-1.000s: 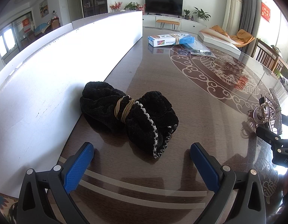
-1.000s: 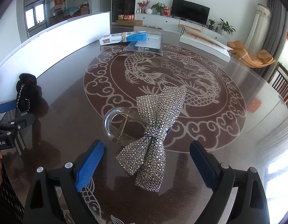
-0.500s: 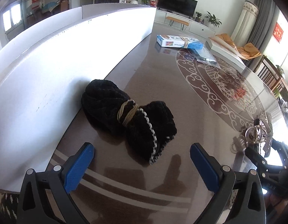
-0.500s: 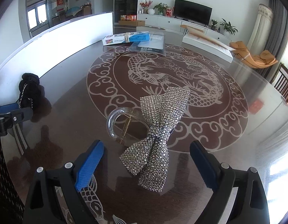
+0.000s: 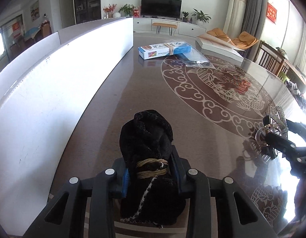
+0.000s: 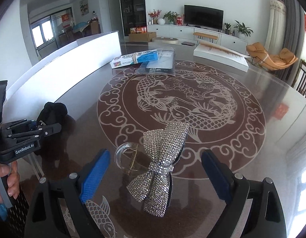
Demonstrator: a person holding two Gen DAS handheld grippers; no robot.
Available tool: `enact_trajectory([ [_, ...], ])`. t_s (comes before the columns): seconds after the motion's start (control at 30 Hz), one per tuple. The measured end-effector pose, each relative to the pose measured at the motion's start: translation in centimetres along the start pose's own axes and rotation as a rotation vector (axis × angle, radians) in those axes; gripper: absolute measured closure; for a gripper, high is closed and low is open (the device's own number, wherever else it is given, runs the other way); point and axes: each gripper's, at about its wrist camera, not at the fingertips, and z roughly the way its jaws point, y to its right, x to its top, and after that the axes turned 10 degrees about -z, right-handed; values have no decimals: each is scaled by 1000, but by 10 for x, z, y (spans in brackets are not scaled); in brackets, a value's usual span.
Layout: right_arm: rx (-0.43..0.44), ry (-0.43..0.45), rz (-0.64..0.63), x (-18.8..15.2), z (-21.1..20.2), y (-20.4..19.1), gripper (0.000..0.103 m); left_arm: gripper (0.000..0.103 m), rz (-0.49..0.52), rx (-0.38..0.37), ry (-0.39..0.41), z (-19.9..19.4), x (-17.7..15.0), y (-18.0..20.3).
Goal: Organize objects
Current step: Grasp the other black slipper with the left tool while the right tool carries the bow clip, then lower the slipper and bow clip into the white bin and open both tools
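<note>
Left tongs [image 5: 152,173] angle steeply down at the bench [image 5: 145,91] and they are clamped on the black fabric bundle [image 5: 147,138], blue pads squeezing it right at the tan cord [image 5: 152,167] wound round its waist. One dark lobe of the bundle bulges out ahead of the fingertips, the other sits back between the black arms, white trim showing. From the right wrist view those same left tongs appear at the far left, gripped by a hand [image 6: 6,180] curled round the handle, with the bundle poking out beyond the tips, close to the white board [image 6: 73,67] that stands along the bench edge. Over on the right, the right tongs [image 6: 154,170] tilt down too, jaws closing in, and the rhinestone bow clip [image 6: 162,162] lies between them on the glassy surface, neither pad pressing it. The bow lies slantwise, its upper wing pointing away over the fish medallion [image 6: 182,107], its lower wing towards the camera; the clear ring [image 6: 124,152] of the clip with its small spring sits just beside the left pad. Far back, a blue and white box [image 6: 136,58] banded with elastic lies next to a plastic sleeve [image 6: 159,63].
</note>
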Motion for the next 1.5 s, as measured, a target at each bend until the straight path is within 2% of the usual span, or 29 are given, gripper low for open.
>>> enact_trajectory([
  [0.03,-16,-32,1,2,2,-1,46,70,-17,-15,8,-7,2,-2],
  [0.17,-8,-39,44,5,-10,0,46,70,-83,-67,75,-45,17,-14],
  [0.23,17,-5,54,13,-21,-2,46,70,-126,-92,107,-67,28,-24],
  [0.33,75,61,36,43,-38,-15,46,70,-183,-96,174,-101,51,-49],
  [0.47,178,158,-43,109,-49,-58,46,69,-271,5,219,-124,83,-106],
  [0.6,321,235,-126,176,-46,-125,46,70,-341,174,152,-105,95,-170],
  [0.7,410,237,-194,216,-31,-183,46,70,-354,260,97,-85,95,-199],
  [0.8,469,175,-231,238,-3,-232,46,69,-352,297,73,-74,95,-213],
  [0.97,532,49,-234,239,37,-273,44,60,-335,335,62,-63,91,-217],
  [1.0,532,40,-242,238,40,-277,41,52,-334,342,62,-62,90,-218],
  [1.03,521,44,-252,236,39,-279,32,41,-339,349,65,-62,90,-220],
  [1.13,493,95,-265,231,28,-273,20,27,-362,369,104,-70,89,-223],
  [1.2,471,120,-261,228,20,-265,17,21,-377,360,112,-73,90,-227],
  [1.33,420,140,-246,210,11,-234,16,21,-393,339,126,-80,87,-223],
  [1.43,340,149,-240,184,9,-200,15,21,-381,343,146,-88,84,-209],
  [1.5,268,150,-232,157,9,-171,15,20,-374,317,184,-99,81,-195],
])
